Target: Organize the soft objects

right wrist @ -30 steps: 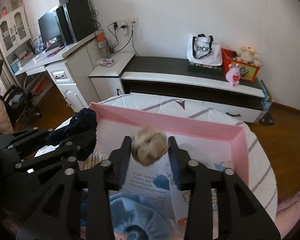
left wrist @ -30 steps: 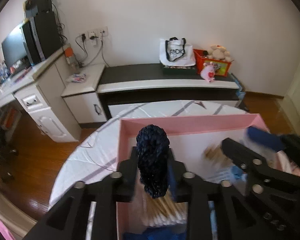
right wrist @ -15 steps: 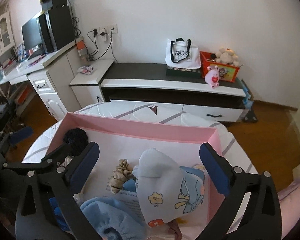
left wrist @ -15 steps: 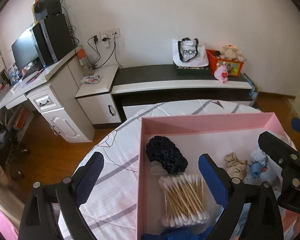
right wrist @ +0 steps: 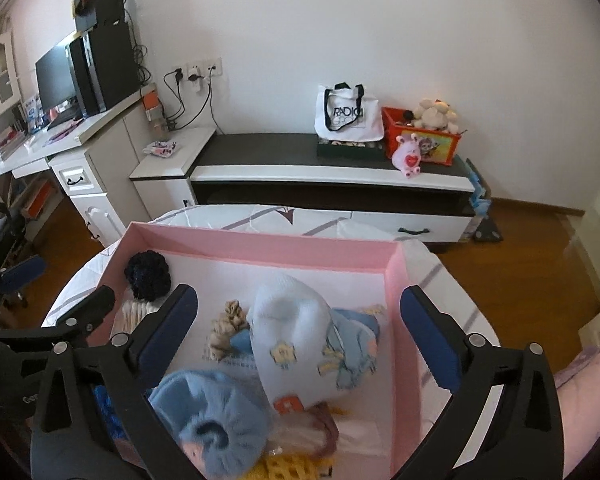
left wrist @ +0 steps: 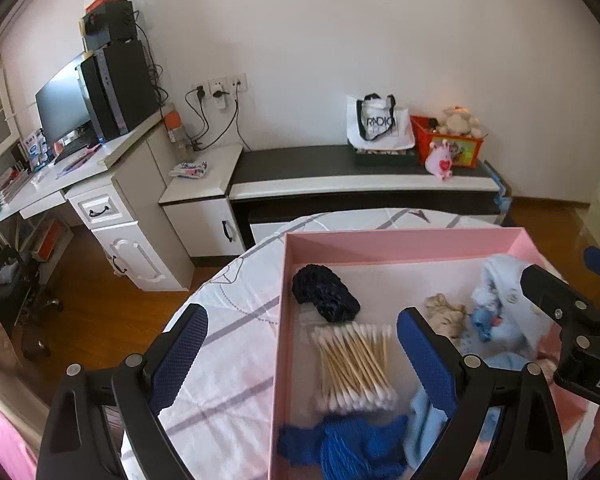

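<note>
A pink box [left wrist: 400, 240] [right wrist: 260, 246] sits on the round table. Inside lie a dark blue scrunchie [left wrist: 325, 294] [right wrist: 147, 274], a beige scrunchie [left wrist: 444, 310] [right wrist: 226, 328], a bundle of cotton swabs [left wrist: 354, 364], a white printed baby hat [right wrist: 296, 332], a light blue fluffy item [right wrist: 216, 420] and a blue knit piece [left wrist: 340, 446]. My left gripper [left wrist: 302, 354] is open and empty above the box's left side. My right gripper [right wrist: 298, 336] is open and empty above the hat; its finger also shows in the left wrist view [left wrist: 560, 300].
The table wears a white cloth with grey stripes [left wrist: 228, 332]. Beyond it stand a low TV cabinet [left wrist: 360, 184] with a tote bag [left wrist: 380, 124] and a red toy box [left wrist: 448, 140], and a desk with a monitor [left wrist: 64, 108] at left. Wooden floor surrounds the table.
Both grippers opened and pulled back. The left one let go of the dark blue scrunchie and the right one let go of the beige scrunchie; both now lie in the box.
</note>
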